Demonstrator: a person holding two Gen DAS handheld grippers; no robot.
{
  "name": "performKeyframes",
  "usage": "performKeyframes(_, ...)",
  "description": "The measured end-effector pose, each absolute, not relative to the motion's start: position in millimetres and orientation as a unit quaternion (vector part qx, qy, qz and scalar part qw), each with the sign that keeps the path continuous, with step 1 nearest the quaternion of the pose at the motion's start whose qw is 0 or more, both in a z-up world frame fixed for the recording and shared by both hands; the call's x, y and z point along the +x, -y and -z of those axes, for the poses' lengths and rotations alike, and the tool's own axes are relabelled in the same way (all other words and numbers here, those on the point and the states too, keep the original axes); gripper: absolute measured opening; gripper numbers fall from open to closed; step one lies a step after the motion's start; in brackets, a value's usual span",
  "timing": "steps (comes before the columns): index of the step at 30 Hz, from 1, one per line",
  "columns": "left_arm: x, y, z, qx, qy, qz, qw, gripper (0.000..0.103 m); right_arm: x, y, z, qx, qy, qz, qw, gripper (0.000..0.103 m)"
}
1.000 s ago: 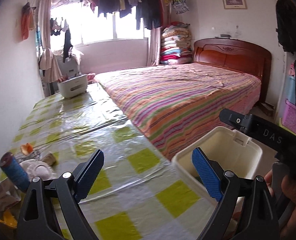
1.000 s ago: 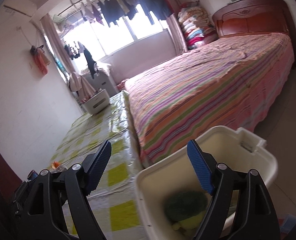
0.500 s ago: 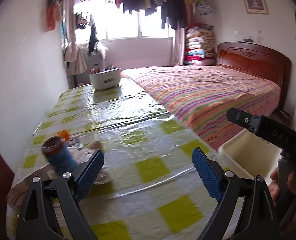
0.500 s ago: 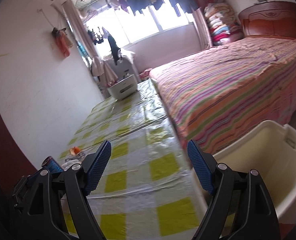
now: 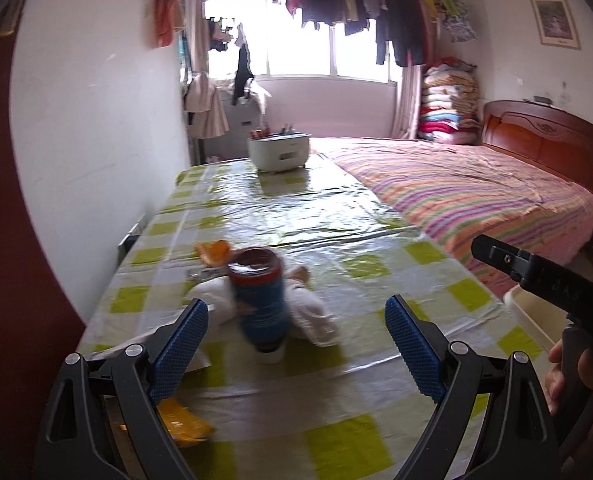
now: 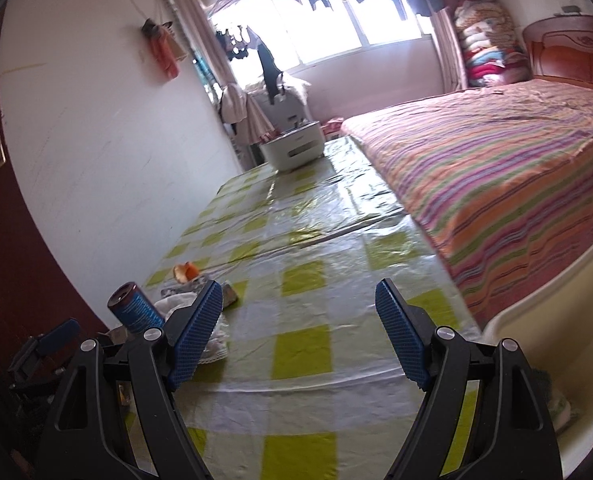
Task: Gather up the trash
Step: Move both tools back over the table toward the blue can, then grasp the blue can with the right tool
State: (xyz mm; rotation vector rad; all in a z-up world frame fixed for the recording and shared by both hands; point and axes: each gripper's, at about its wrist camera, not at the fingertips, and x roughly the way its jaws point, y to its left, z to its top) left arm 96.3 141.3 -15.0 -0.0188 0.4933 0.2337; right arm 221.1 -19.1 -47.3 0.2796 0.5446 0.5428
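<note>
A blue can with a dark red top (image 5: 260, 296) stands on the checked tablecloth (image 5: 336, 232), just ahead of my open left gripper (image 5: 292, 340). White crumpled tissue (image 5: 312, 316) lies around it, an orange peel (image 5: 214, 252) behind it, and a yellow wrapper (image 5: 180, 424) under the left finger. In the right wrist view the can (image 6: 134, 308), tissue (image 6: 212, 340) and peel (image 6: 186, 271) sit left of my open right gripper (image 6: 298, 332), which holds nothing. The cream bin (image 6: 568, 320) stands at the table's right edge with something green inside.
A white appliance (image 5: 278, 152) sits at the table's far end. A bed with a striped cover (image 5: 476, 196) runs along the right. The white wall (image 5: 96, 140) borders the table's left side. A hand (image 5: 576, 372) holds the right gripper's handle.
Both views have swung left, away from the bin and toward the pile of trash. The can now sits centred ahead of the left gripper. Both grippers stayed open.
</note>
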Motion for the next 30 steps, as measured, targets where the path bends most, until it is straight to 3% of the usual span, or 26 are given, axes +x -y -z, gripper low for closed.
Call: performKeyframes(30, 40, -251, 25, -0.076, -0.256, -0.221, 0.938, 0.087, 195, -145, 45, 0.02, -0.278, -0.428, 0.86, 0.078)
